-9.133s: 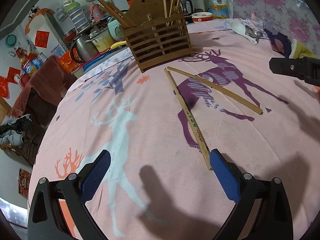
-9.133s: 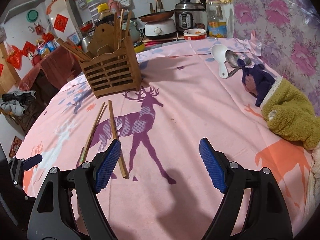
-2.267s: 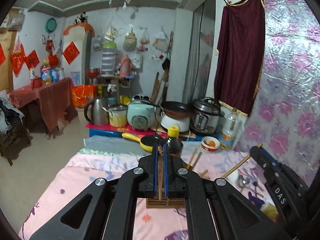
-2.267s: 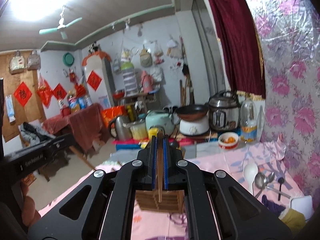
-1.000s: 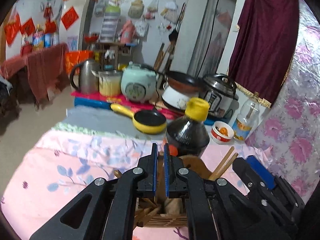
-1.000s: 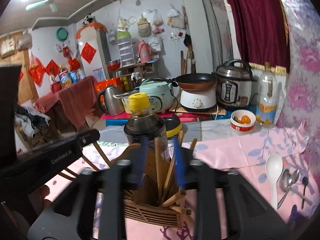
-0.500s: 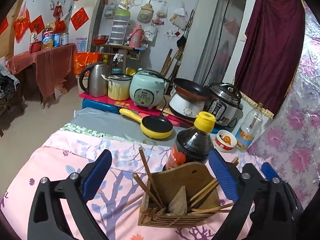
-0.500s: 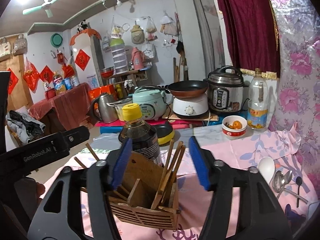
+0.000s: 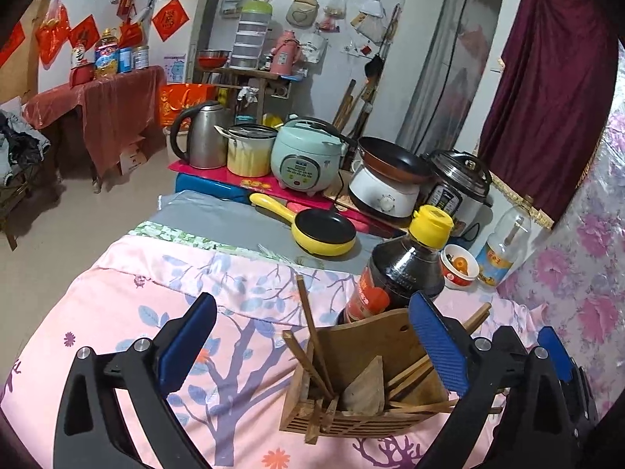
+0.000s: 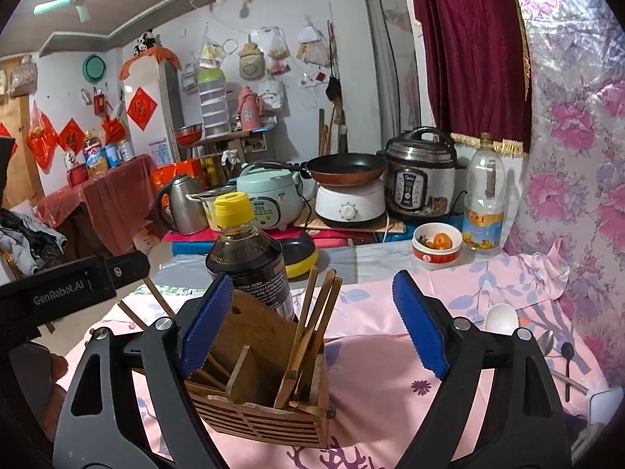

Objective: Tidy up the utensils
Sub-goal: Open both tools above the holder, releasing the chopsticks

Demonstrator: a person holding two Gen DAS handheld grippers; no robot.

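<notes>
A slatted wooden utensil holder (image 9: 351, 418) stands on the pink tablecloth, also in the right wrist view (image 10: 258, 418). Several wooden chopsticks (image 9: 312, 336) stand in it; more chopsticks (image 10: 316, 320) lean in its right compartment. My left gripper (image 9: 312, 344) is open and empty, just above and in front of the holder. My right gripper (image 10: 312, 320) is open and empty, also just above the holder. The right gripper's blue pads (image 9: 554, 355) show at the left wrist view's right edge. A white spoon (image 10: 500, 318) and metal spoons (image 10: 547, 342) lie to the right.
A dark sauce bottle with a yellow cap (image 9: 402, 269) stands right behind the holder. A yellow pan (image 9: 320, 230), rice cooker (image 9: 304, 160), kettle (image 9: 199, 136), pressure cooker (image 10: 422, 179), oil bottle (image 10: 484, 199) and a small bowl (image 10: 437, 246) crowd the far side. A flowered wall (image 10: 578, 156) runs along the right.
Both grippers were shut on a chopstick each, lowered them into the holder, then opened. In the last half second they opened a little wider and drew slightly back.
</notes>
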